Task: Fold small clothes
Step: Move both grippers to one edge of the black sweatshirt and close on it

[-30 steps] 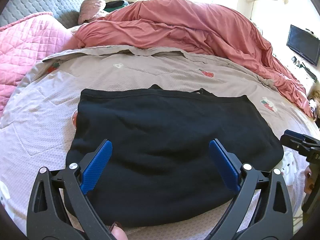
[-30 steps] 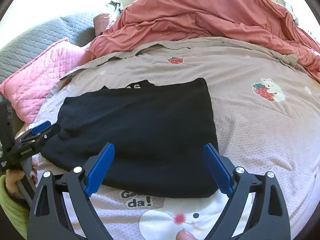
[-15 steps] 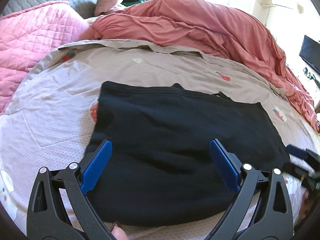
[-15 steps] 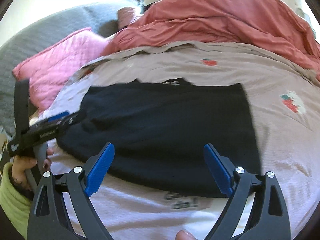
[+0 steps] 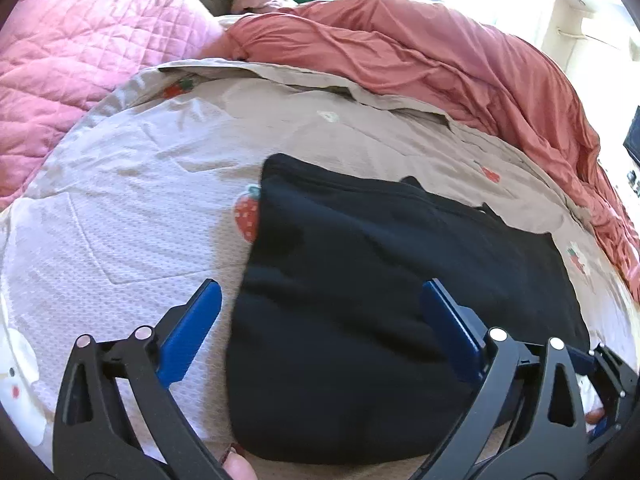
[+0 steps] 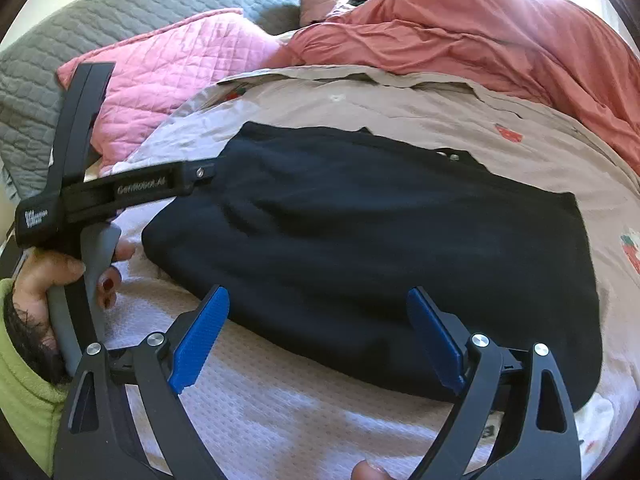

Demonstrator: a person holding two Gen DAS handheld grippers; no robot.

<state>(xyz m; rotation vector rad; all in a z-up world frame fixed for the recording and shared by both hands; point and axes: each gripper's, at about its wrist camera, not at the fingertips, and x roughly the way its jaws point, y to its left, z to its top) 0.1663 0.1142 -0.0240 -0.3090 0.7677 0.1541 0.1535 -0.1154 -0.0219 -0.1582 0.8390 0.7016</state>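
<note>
Bedding around the work area

A pale bedspread [image 5: 120, 208] printed with strawberries covers the mattress; 1 strawberry print [image 5: 246, 216] shows near its middle in the left wrist view. A rumpled coral duvet [image 5: 420, 60] is heaped along the far side, over the bedspread's back edge. A pink quilted pillow [image 6: 172, 60] sits at the far left, resting against a grey quilted headboard [image 6: 100, 20]. A dark screen [image 5: 632, 136] stands at the right edge.

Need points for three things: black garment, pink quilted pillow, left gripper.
black garment [image 5: 380, 300], left wrist view, centre of the cloth.
pink quilted pillow [image 6: 180, 52], right wrist view, middle of the quilted face.
left gripper [image 5: 320, 336], left wrist view, midway between its blue fingertips.
</note>
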